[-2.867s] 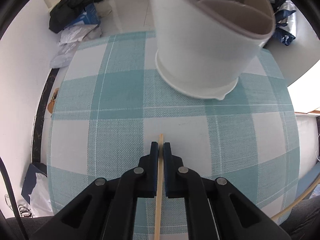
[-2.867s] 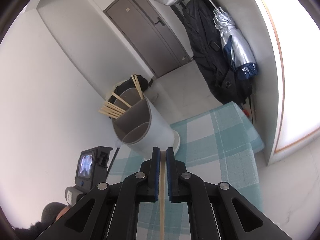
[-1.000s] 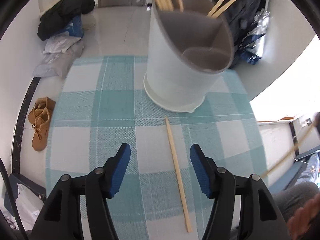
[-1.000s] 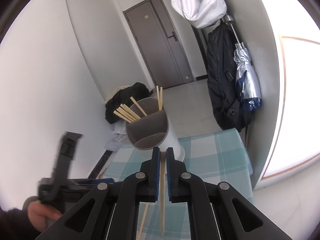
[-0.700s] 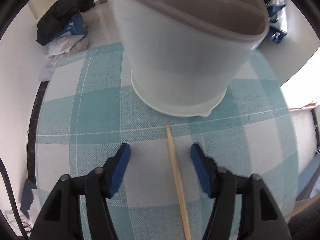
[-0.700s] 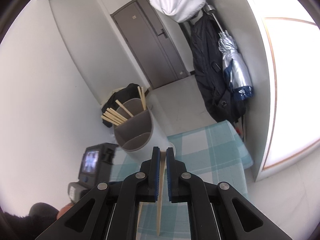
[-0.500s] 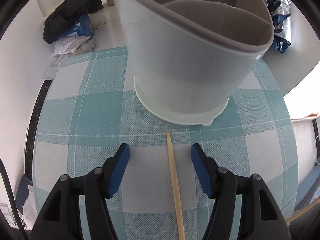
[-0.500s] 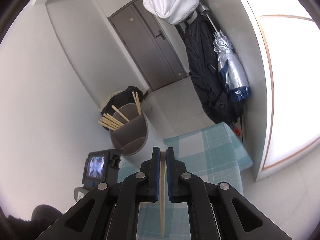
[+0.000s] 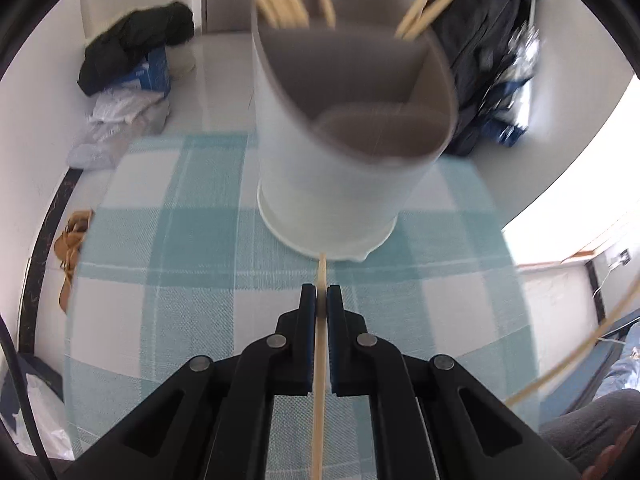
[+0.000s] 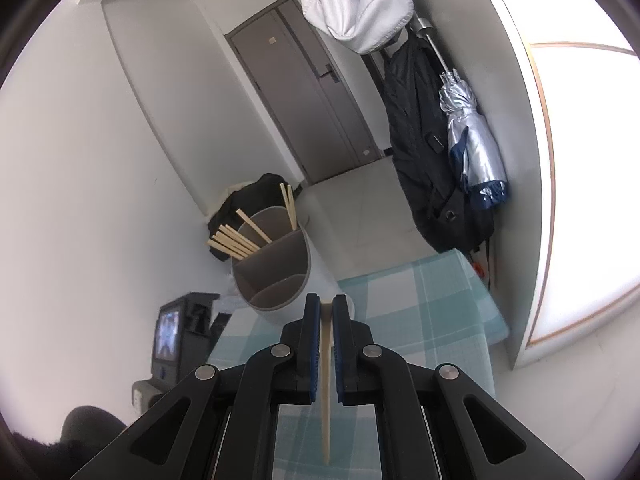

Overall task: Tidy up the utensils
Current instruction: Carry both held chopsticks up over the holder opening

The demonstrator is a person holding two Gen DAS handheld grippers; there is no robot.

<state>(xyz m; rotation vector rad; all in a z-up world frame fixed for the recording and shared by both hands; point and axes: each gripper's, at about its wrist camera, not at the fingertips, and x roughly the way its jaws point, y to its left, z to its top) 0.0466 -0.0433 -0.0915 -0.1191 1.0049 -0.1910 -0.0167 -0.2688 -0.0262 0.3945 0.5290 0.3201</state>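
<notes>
Between both sets of clamped jaws sits a chopstick – left gripper (image 9: 321,296), right gripper (image 10: 326,306) – either could snag the holder (image 9: 344,152) rim.

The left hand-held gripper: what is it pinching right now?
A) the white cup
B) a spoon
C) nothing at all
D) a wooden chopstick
D: the left hand-held gripper has its jaws closed on a thin wooden chopstick that points toward the white utensil holder on the checked tablecloth.
</notes>
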